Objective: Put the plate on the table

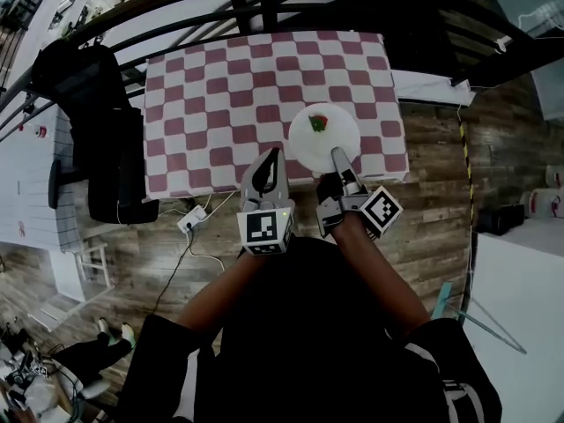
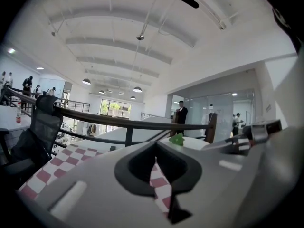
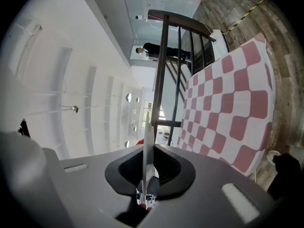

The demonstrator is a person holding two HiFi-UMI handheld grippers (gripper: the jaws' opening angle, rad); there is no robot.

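Note:
A round white plate (image 1: 317, 139) carrying a small red and green item (image 1: 319, 122) is over the front right part of the table with the red and white check cloth (image 1: 211, 95). I cannot tell whether it touches the cloth. My right gripper (image 1: 339, 160) is shut on the plate's near rim. In the right gripper view the plate (image 3: 147, 141) shows edge-on between the jaws. My left gripper (image 1: 265, 176) hovers at the table's front edge, left of the plate, shut and holding nothing. The left gripper view shows the plate (image 2: 194, 144) and its green item (image 2: 177, 139) to the right.
A black office chair (image 1: 101, 130) stands left of the table. A dark railing (image 1: 264, 3) runs behind the table. A white power strip (image 1: 191, 220) with cables lies on the wood floor below the front edge. People stand far off in the hall (image 2: 180, 114).

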